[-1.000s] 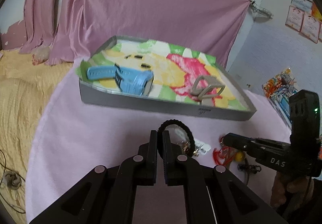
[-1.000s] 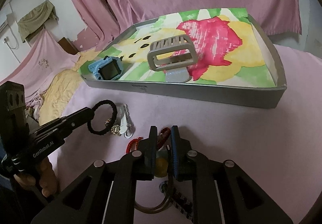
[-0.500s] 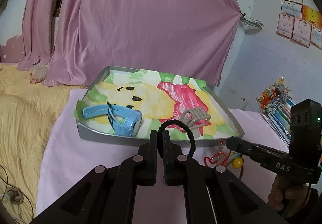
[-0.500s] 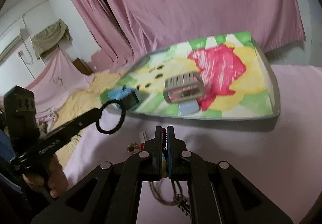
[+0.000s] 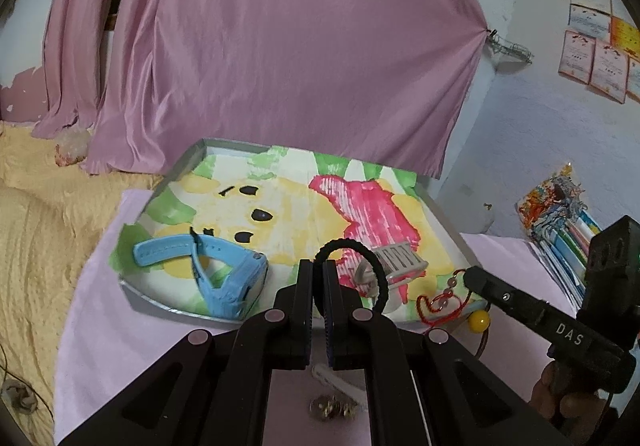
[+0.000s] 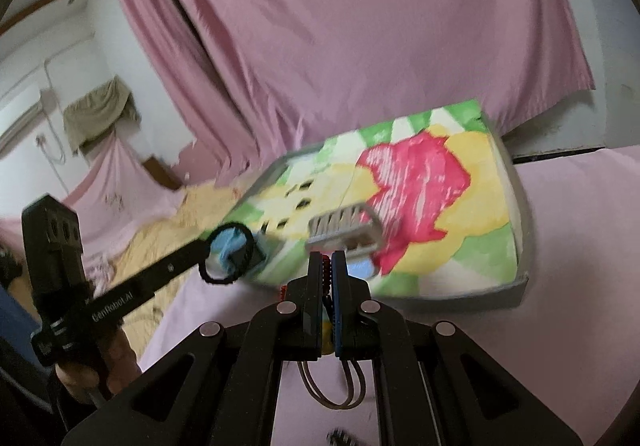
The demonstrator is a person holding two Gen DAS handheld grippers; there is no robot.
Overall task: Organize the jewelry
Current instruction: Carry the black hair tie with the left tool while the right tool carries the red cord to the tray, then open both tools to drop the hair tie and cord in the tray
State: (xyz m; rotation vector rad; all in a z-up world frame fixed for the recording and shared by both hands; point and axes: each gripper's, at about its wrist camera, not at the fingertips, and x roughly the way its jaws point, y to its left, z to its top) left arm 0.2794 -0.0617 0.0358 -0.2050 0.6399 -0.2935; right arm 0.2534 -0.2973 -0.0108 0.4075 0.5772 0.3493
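My left gripper (image 5: 318,266) is shut on a black braided bracelet (image 5: 362,266) and holds it in the air above the near edge of the grey tray (image 5: 168,308). It also shows in the right wrist view (image 6: 228,258). My right gripper (image 6: 327,258) is shut on a red bead bracelet (image 5: 438,304) with a yellow ball (image 5: 479,320), lifted just before the tray (image 6: 516,286). A blue watch (image 5: 216,270) and a grey hair clip (image 5: 400,260) lie in the tray on a colourful drawing.
The tray stands on a pink cloth (image 5: 120,334). Small metal jewelry (image 5: 332,408) and a white piece lie on the cloth under my left gripper. A brown loop (image 6: 332,390) hangs below my right gripper. Books (image 5: 560,221) lie at the right; a pink curtain hangs behind.
Both grippers have risen off the cloth and moved toward the tray, the left with the black bracelet, the right shut on the red bead bracelet.
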